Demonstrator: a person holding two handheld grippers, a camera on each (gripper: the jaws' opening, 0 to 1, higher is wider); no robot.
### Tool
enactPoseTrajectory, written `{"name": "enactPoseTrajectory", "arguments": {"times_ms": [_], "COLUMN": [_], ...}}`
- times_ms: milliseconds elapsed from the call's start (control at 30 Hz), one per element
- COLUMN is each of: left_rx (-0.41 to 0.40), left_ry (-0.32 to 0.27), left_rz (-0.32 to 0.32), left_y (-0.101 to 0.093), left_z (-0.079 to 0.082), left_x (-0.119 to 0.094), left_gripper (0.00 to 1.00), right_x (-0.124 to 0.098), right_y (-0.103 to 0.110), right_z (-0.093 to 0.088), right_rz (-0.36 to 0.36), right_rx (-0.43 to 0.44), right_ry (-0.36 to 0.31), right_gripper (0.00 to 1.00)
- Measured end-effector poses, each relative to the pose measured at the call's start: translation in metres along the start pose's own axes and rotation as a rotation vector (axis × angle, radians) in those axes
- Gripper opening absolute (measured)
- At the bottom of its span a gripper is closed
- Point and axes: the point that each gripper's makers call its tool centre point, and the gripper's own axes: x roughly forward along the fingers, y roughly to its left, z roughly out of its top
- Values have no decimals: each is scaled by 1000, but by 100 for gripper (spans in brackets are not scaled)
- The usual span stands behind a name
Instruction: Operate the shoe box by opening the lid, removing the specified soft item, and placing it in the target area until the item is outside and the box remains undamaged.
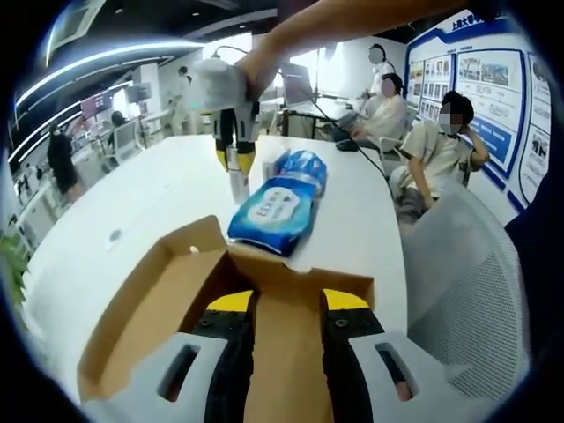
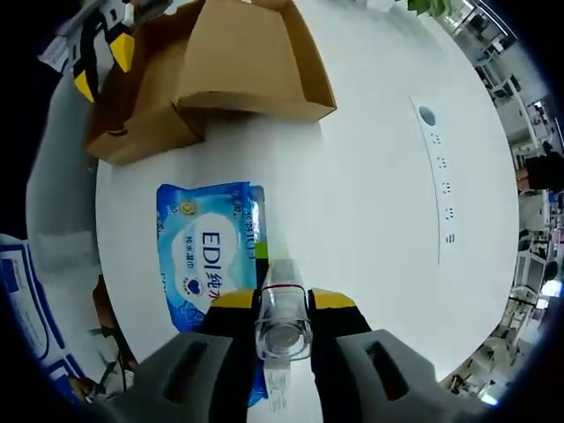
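The brown cardboard shoe box [image 1: 145, 308] stands open on the white table, also seen as the shoe box [image 2: 238, 53]. My left gripper [image 1: 288, 301] has its jaws apart over the box's lid flap [image 1: 286, 352], with the cardboard lying flat between them; it appears again as the left gripper [image 2: 103, 63]. A blue wet-wipes pack [image 1: 275, 210] lies on the table just beyond the box, the same wipes pack [image 2: 207, 256]. My right gripper [image 2: 284, 300] is shut on a small clear bottle [image 2: 284, 317]. That right gripper [image 1: 235, 154] hangs beside the pack, held by a person's hand.
A grey mesh chair [image 1: 467, 282] stands close on the right of the table [image 1: 123, 203]. Several people sit beyond the far edge [image 1: 432, 150]. A row of socket holes [image 2: 443, 176] runs across the table top [image 2: 370, 176]. The table edge curves near the pack.
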Motion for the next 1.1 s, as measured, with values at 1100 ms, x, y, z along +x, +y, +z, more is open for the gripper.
{"name": "enactPoseTrajectory", "arguments": {"times_ms": [1100], "left_rx": [-9], "left_ry": [-3], "left_rz": [-3], "left_y": [2], "left_z": [0], "left_x": [2], "left_gripper": [27], "right_x": [10], "right_y": [5], "right_z": [-1], "right_rz": [17], "right_rx": [2], "right_ry": [-1], "right_gripper": [21]}}
